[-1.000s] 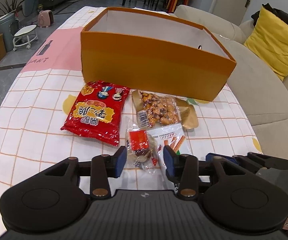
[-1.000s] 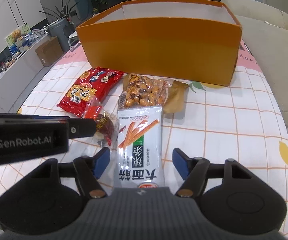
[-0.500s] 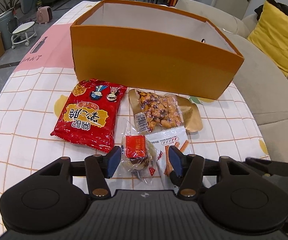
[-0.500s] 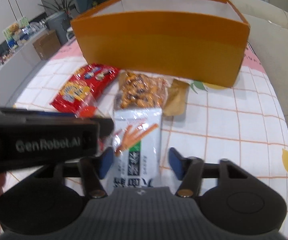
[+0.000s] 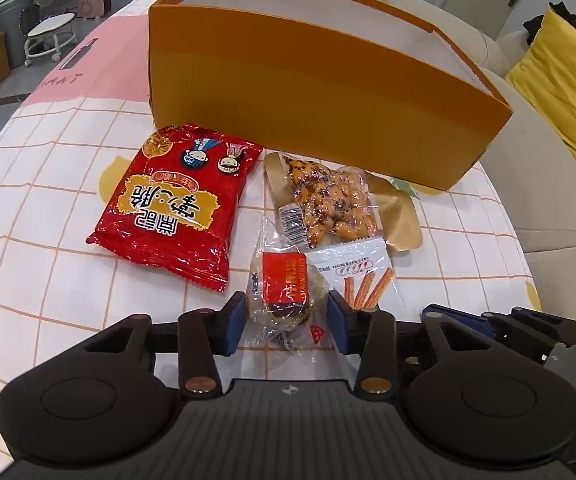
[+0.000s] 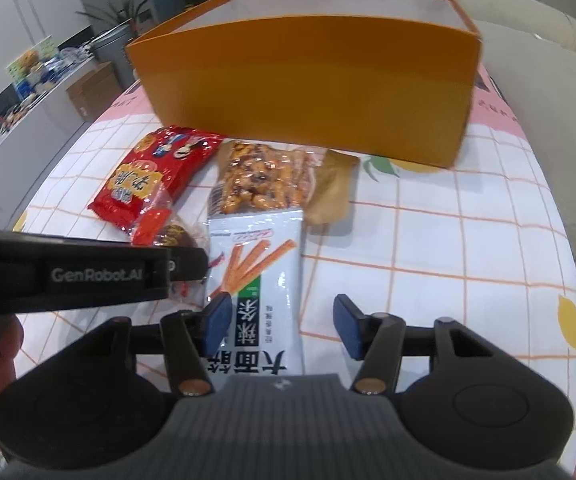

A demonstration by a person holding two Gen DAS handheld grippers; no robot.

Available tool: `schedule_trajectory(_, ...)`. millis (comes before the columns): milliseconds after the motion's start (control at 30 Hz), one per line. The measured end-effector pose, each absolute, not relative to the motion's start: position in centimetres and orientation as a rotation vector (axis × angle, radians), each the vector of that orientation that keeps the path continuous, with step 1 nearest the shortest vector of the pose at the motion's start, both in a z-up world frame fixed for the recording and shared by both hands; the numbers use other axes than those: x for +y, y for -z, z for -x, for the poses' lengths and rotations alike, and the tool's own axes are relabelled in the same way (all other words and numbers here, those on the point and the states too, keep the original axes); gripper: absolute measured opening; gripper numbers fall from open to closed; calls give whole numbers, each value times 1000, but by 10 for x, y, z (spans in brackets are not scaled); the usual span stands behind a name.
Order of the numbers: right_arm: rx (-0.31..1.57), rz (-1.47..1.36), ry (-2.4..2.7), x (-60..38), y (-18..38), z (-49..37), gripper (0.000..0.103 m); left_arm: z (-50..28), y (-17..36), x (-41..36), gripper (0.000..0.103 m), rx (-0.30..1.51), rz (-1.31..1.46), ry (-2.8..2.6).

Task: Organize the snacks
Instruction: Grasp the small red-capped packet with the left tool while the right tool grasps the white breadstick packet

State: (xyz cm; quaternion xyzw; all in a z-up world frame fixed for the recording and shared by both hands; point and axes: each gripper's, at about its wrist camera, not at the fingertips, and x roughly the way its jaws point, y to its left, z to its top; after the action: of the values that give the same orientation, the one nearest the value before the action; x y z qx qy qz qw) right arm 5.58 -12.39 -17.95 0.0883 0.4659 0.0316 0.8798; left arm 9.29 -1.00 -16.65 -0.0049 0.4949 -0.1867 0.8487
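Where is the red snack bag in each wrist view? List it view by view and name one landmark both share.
Left wrist view: the red snack bag lies left of centre on the tablecloth, below the box's left corner.
Right wrist view: it lies upper left, partly behind the left gripper.
Shared landmark: the orange box, just behind the bag in both.

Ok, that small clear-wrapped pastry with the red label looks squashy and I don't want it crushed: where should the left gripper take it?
Across the round middle of the clear-wrapped pastry, coming down from above. It lies flat on the checked tablecloth, and the left gripper, jaws just closing, already straddles it. The loose wrapper ends would slip.
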Motion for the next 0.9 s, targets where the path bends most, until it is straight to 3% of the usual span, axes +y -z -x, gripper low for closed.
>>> schedule_trajectory(67, 969, -189, -69, -123, 180, -57, 52, -93, 167, -9, 46, 1041, 14, 397)
schedule_trajectory(133, 960, -193, -75, -123, 180, -56, 44, -93, 167, -9, 45, 1040, 16, 399)
schedule_trajectory(200, 955, -212, -91, -125, 180, -54, 30, -93, 167, -8, 44, 1040, 20, 402)
schedule_trajectory(333, 951, -234, -88, -128, 180, -54, 23, -91, 166, -8, 42, 1037, 12, 405)
schedule_trajectory(400, 949, -252, -82, -132, 179, -54, 13, -88, 163, -5, 42, 1028, 18, 406)
schedule_trajectory(567, 954, -283, -91, -137, 176, -49, 10, -80, 157, 2, 42, 1032, 10, 397)
schedule_trajectory(633, 947, -249, -82, -132, 172, -48, 20, -76, 152, 6, 42, 1019, 12, 395)
schedule_trajectory(700, 935, -223, -97, -126, 170, -47, 43, -74, 146, 10, 42, 1005, 9, 387)
schedule_trajectory(833, 950, -187, -125, -108, 171, -50, 54, -74, 137, 21, 42, 990, 22, 381)
schedule_trajectory(900, 960, -148, -126, -98, 173, -49, 65, -73, 135, 26, 42, 984, 20, 374)
